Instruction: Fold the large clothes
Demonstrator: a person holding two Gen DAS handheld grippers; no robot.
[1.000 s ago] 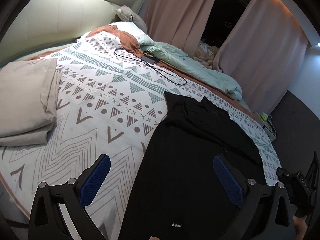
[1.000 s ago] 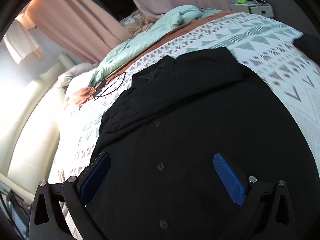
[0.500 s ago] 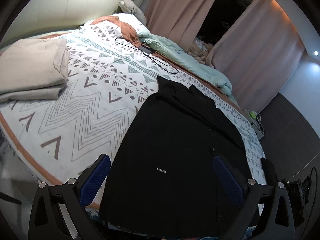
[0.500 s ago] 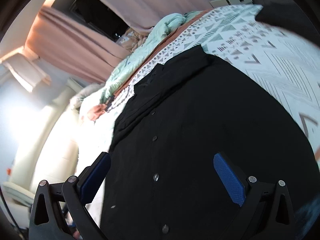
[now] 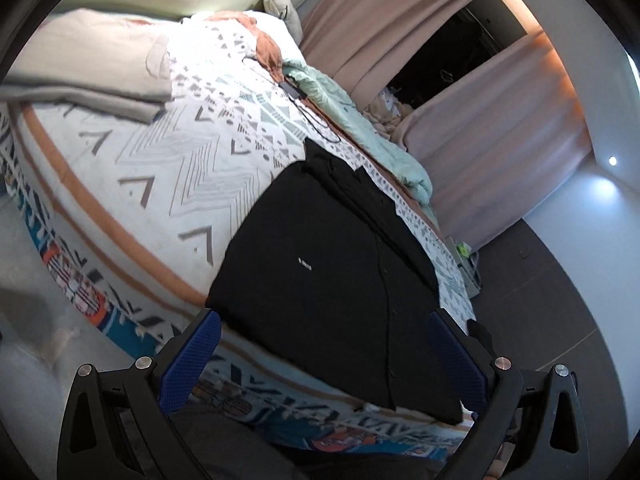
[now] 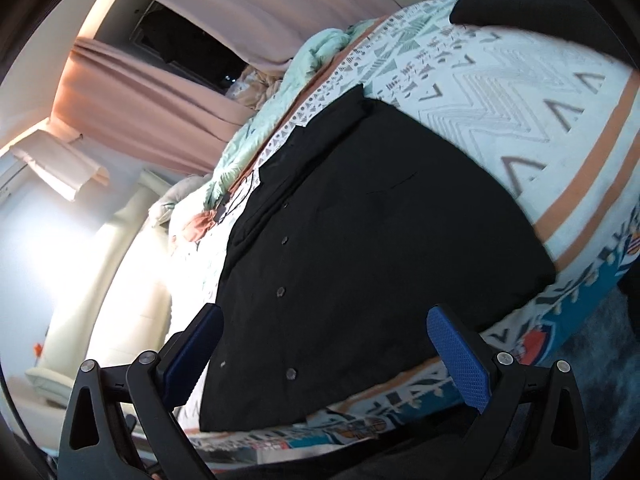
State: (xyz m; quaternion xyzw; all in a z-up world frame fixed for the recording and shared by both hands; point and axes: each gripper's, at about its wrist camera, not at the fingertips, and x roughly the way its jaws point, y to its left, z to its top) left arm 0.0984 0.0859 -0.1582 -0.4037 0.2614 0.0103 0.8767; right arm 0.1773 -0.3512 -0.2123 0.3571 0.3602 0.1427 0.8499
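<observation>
A black button-front shirt (image 5: 340,276) lies flat on the patterned bedspread (image 5: 168,168), its hem over the bed's near edge. It also shows in the right wrist view (image 6: 380,232), buttons in a row down the front. My left gripper (image 5: 320,356) is open and empty, held back from the bed, off the hem. My right gripper (image 6: 324,348) is open and empty, also back from the hem. A folded beige garment (image 5: 92,64) lies on the bed's far left.
A mint duvet (image 5: 360,132) and a black charger cable (image 5: 308,108) lie along the bed's far side. Pink curtains (image 5: 480,120) hang behind. Another dark garment (image 6: 516,8) lies at the bed's far right corner. Dark floor (image 5: 552,292) is on the right.
Both grippers have pulled back from over the shirt to beyond the bed's near edge. The shirt's hem and the bed's side now show. Both stay open.
</observation>
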